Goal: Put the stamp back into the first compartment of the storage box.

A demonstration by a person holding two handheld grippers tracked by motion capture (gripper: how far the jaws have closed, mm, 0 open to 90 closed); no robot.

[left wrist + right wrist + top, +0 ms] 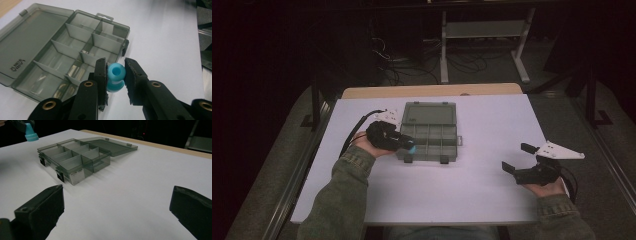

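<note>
A smoky grey plastic organiser box [430, 132] lies open in the middle of the white table, its lid [27, 37] folded flat away from me and its divided compartments [75, 57] bare. My left gripper [115, 76] is shut on a small blue spool-shaped bead [115, 77], held just above the box's front left corner [408, 145]. The same bead [31, 133] hangs at the top left of the right gripper view. My right gripper [518, 157] stands open near the table's right edge, nothing between its jaws, pointing toward the box [75, 157].
The white table [482, 190] has bare room in front of and to the right of the box. A wooden strip [432, 90] runs along its far edge. Beyond it are a metal stand [484, 45] and floor cables [412, 65] in the dark.
</note>
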